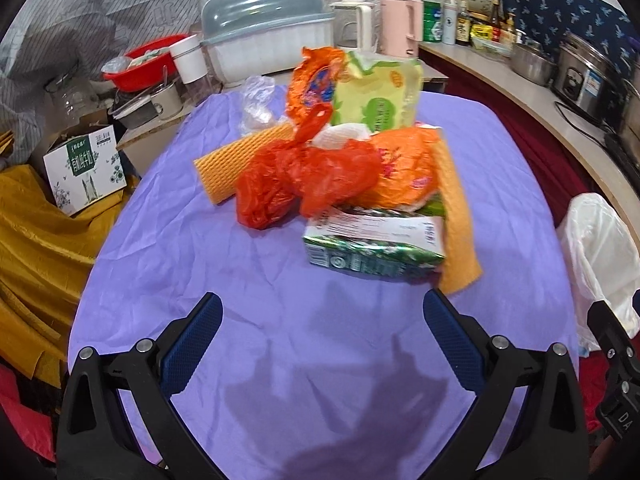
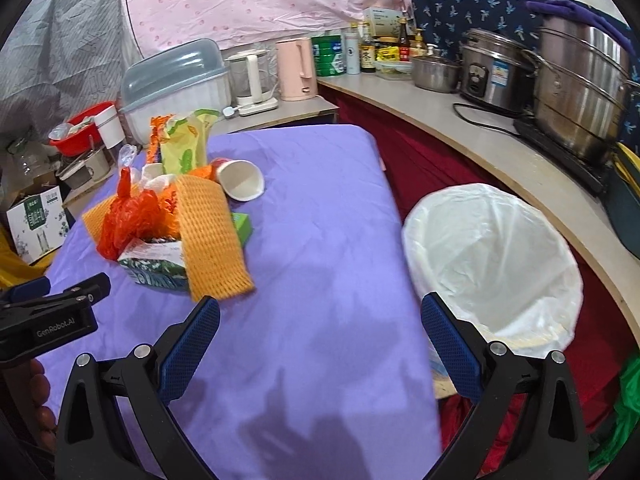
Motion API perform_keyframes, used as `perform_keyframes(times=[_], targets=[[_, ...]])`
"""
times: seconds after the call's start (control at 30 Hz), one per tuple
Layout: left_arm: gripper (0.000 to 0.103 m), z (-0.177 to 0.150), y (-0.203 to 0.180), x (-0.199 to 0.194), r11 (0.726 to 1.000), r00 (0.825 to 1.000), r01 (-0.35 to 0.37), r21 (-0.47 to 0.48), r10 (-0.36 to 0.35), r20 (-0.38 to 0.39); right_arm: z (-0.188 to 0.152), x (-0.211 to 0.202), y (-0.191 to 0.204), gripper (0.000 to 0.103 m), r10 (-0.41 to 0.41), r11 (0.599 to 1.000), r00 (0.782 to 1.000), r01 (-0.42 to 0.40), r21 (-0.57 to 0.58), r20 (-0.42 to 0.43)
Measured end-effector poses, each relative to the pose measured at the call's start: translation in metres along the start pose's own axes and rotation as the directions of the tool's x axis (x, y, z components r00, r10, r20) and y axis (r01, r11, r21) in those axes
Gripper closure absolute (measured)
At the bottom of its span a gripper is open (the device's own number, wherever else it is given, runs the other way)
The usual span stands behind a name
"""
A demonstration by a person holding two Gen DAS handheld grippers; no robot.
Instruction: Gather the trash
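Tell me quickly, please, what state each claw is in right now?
Left claw: open, holding nothing, short of the trash pile.
Right claw: open, holding nothing, above the purple cloth beside the lined bin.

The trash pile [image 2: 176,216] lies on the table [image 2: 320,220]; the lined bin [image 2: 492,264] stands right of it.

Both grippers are hovering with blue-padded jaws spread wide and holding nothing: the left gripper [image 1: 322,320] is pointing straight ahead, the right gripper [image 2: 320,320] sitting just beside it
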State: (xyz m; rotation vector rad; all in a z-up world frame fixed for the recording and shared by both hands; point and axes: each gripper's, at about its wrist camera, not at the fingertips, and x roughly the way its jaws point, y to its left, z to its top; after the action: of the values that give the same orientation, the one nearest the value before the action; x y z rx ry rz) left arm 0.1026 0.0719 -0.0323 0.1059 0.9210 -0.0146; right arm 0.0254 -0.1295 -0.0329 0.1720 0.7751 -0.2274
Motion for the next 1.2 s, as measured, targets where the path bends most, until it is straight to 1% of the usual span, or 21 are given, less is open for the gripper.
perform_keyframes(times=[0.1, 0.2, 0.37, 0.57, 0.63, 0.67, 0.73, 0.77, 0.93, 0.97, 1.0, 1.03, 1.2], targets=[[0.007, 0.008, 0.014, 0.012, 1.000, 1.000, -0.008, -0.025, 0.007, -0.008, 0.010, 0.016, 0.018, 0.007, 0.026, 1.000, 1.000, -0.026, -0.006, -0.007], [0.007, 0.016, 0.028, 0.024, 0.999, 1.000, -0.014, -0.040, 0.013, -0.012, 0.018, 0.029, 0.036, 0.009, 0.048, 0.999, 0.999, -0.048, -0.020, -0.006], [0.007, 0.032, 0.045, 0.043, 0.998, 1.000, 0.003, -0.064, -0.005, -0.020, 0.033, 0.057, 0.068, 0.013, 0.095, 0.995, 0.995, -0.096, -0.031, -0.027], [0.007, 0.051, 0.058, 0.059, 0.996, 1.000, 0.023, -0.086, -0.024, -0.010, 0.042, 0.088, 0.090, 0.023, 0.110, 0.993, 0.992, -0.112, -0.032, -0.066], [0.007, 0.055, 0.060, 0.064, 0.995, 0.999, 0.034, -0.090, -0.036, -0.012, 0.043, 0.095, 0.094, 0.031, 0.115, 0.992, 0.990, -0.118, -0.033, -0.076], [0.007, 0.057, 0.060, 0.066, 0.995, 0.999, 0.040, -0.091, -0.041, -0.014, 0.043, 0.099, 0.096, 0.033, 0.111, 0.993, 0.990, -0.114, -0.033, -0.082], [0.007, 0.059, 0.058, 0.070, 0.994, 0.998, 0.058, -0.093, -0.061, -0.025, 0.043, 0.105, 0.097, 0.045, 0.109, 0.993, 0.989, -0.112, -0.032, -0.095], [0.007, 0.060, 0.058, 0.070, 0.993, 0.997, 0.072, -0.094, -0.075, -0.028, 0.043, 0.108, 0.097, 0.048, 0.110, 0.993, 0.989, -0.113, -0.028, -0.102], [0.007, 0.064, 0.042, 0.067, 0.987, 0.989, 0.142, -0.075, -0.145, -0.023, 0.040, 0.113, 0.087, 0.078, 0.103, 0.995, 0.987, -0.104, -0.006, -0.123], [0.007, 0.065, 0.038, 0.067, 0.986, 0.988, 0.153, -0.069, -0.155, -0.023, 0.040, 0.113, 0.085, 0.080, 0.100, 0.995, 0.987, -0.101, -0.003, -0.125], [0.007, 0.066, 0.034, 0.067, 0.985, 0.986, 0.164, -0.060, -0.165, -0.024, 0.040, 0.112, 0.082, 0.085, 0.093, 0.996, 0.988, -0.093, 0.003, -0.124], [0.007, 0.068, 0.030, 0.069, 0.984, 0.985, 0.167, -0.054, -0.169, -0.025, 0.040, 0.111, 0.078, 0.088, 0.087, 0.996, 0.989, -0.086, 0.010, -0.122], [0.007, 0.078, 0.022, 0.081, 0.984, 0.985, 0.167, -0.067, -0.169, -0.027, 0.041, 0.108, 0.062, 0.089, 0.060, 0.998, 0.991, -0.057, 0.028, -0.117]])
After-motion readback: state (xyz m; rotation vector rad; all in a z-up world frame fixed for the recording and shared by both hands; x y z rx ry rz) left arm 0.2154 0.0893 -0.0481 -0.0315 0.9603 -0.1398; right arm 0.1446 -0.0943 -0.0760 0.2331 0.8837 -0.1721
